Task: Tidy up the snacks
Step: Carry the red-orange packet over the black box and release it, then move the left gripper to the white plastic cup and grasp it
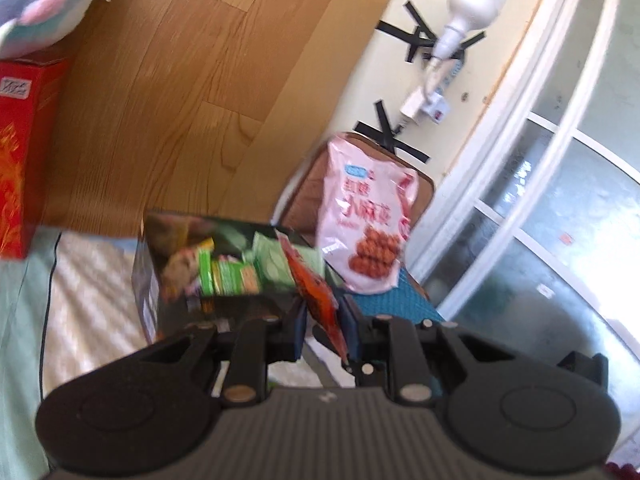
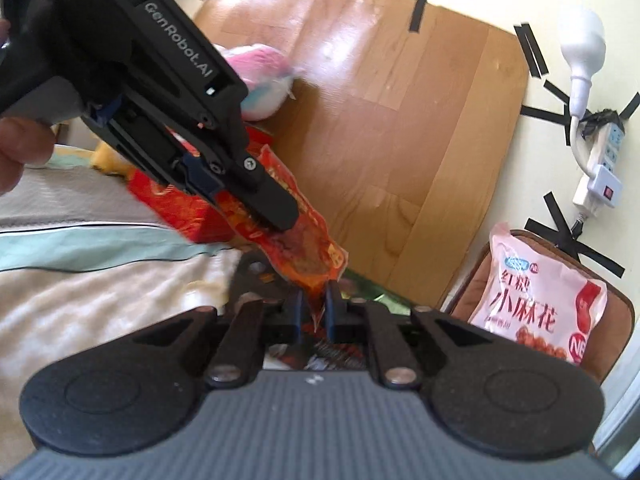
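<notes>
Left tongs [image 2: 276, 216]: I have them clamped on the upper part of the red snack packet [image 2: 296, 240].
Right tongs [image 2: 314, 308]: I have them pinched shut on the packet's lower edge.
Packet position: held in the air between both tongs, above the open snack box [image 1: 168, 276] on the bed [image 1: 92, 280].
Progress: I judge it partway; the box already holds green wrapped bars [image 1: 228, 276], but this packet and the pink bag [image 1: 364, 220] remain outside.
Materials: the packet is thin, glossy, crinkled film; the pink bag is puffy plastic; the box is stiff printed card; the bedding is soft cloth.
</notes>
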Demonstrator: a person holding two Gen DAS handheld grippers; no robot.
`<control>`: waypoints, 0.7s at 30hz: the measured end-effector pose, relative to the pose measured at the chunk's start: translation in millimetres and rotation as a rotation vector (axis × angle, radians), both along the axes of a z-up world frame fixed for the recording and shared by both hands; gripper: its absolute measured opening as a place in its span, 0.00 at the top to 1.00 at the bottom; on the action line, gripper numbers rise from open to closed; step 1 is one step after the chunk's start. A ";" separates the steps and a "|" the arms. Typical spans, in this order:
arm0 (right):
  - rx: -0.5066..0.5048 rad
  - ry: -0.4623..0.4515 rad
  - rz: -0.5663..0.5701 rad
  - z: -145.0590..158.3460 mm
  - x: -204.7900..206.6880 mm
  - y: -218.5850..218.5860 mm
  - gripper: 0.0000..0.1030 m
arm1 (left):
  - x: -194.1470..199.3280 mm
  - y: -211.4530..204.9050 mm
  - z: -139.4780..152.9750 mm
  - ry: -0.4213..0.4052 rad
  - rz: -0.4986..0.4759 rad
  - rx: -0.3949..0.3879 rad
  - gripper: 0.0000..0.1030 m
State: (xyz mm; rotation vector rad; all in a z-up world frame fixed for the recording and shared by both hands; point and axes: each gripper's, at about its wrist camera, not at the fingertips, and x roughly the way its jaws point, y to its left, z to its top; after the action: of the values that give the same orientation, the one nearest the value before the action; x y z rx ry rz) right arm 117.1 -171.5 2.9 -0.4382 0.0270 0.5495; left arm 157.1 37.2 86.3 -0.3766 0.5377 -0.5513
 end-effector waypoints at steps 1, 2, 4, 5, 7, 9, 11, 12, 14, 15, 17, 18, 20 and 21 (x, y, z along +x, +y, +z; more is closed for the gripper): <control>0.004 0.008 -0.012 2.4 6.4 2.3 0.87 | 11.0 0.6 -0.7 0.005 0.002 -0.001 0.82; 0.008 0.017 -0.021 3.5 16.3 3.3 0.87 | 22.2 1.0 -2.0 0.009 0.006 -0.001 0.81; 0.013 0.035 -0.040 3.4 33.1 7.1 0.87 | 41.0 1.5 -5.6 0.015 0.013 0.000 0.81; 0.012 0.042 -0.047 3.0 40.1 8.5 0.87 | 49.5 1.9 -7.7 0.021 0.017 -0.001 0.81; 0.005 0.053 -0.064 0.1 50.7 12.2 0.87 | 63.2 2.9 -12.6 0.032 0.025 -0.003 0.81; -0.005 0.057 -0.079 -3.3 57.7 15.2 0.87 | 74.8 4.5 -18.0 0.042 0.049 0.015 0.78; -0.009 0.069 -0.089 -5.7 64.3 16.9 0.86 | 83.3 4.0 -22.7 0.049 0.105 0.072 0.75; -0.005 0.071 -0.093 -6.8 64.2 17.1 0.86 | 87.9 3.0 -25.7 0.053 0.135 0.109 0.73; 0.010 0.066 -0.094 -7.7 62.8 16.1 0.86 | 93.9 0.1 -31.3 0.064 0.195 0.178 0.75; 0.016 0.058 -0.092 -7.7 61.8 15.3 0.86 | 96.0 -2.4 -33.9 0.064 0.226 0.218 0.75; 0.023 0.059 -0.088 -7.3 60.2 13.2 0.86 | 96.4 -8.7 -38.8 0.038 0.273 0.303 0.77; 0.027 0.060 -0.088 -6.8 57.2 11.7 0.86 | 95.6 -10.5 -39.7 0.027 0.285 0.326 0.77; 0.042 0.064 -0.076 -5.0 56.3 6.0 0.86 | 89.3 -10.9 -38.4 0.026 0.287 0.324 0.76; 0.056 0.070 -0.071 -3.7 51.5 2.4 0.86 | 84.8 -9.2 -36.7 0.022 0.281 0.305 0.76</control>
State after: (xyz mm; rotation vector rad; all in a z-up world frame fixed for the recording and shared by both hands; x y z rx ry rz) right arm 168.6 -169.0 -0.8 -0.3618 0.0935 0.4946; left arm 242.0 28.1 49.6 -0.1629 0.5694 -0.1892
